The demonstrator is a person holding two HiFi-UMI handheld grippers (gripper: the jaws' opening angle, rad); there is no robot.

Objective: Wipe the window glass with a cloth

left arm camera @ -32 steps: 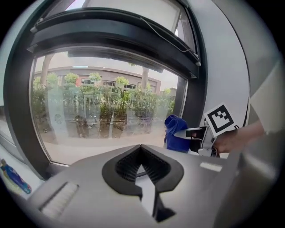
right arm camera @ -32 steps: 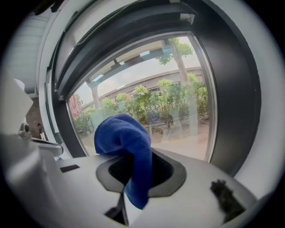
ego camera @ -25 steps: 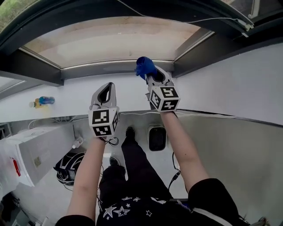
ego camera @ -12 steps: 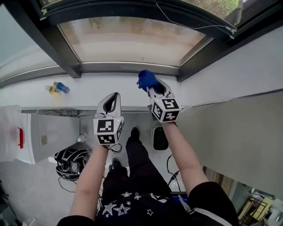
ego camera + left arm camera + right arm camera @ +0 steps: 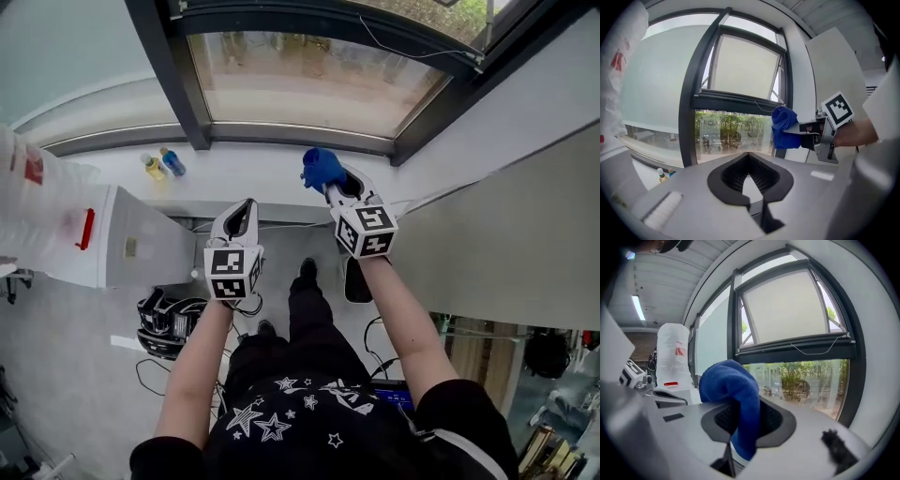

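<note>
Now the right gripper [image 5: 336, 186], right of frame centre, pinches the blue cloth [image 5: 322, 169] below the window glass [image 5: 309, 84]. It should press flat and stroke evenly. The left gripper [image 5: 246, 208] is pressed together, empty.

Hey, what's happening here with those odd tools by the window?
A person stands at a window holding a two-jaw gripper in each hand. The right gripper is shut on a blue cloth, raised toward the window glass but apparently not touching it. The left gripper is shut and empty, held beside it. Wiping looks about to begin.
</note>
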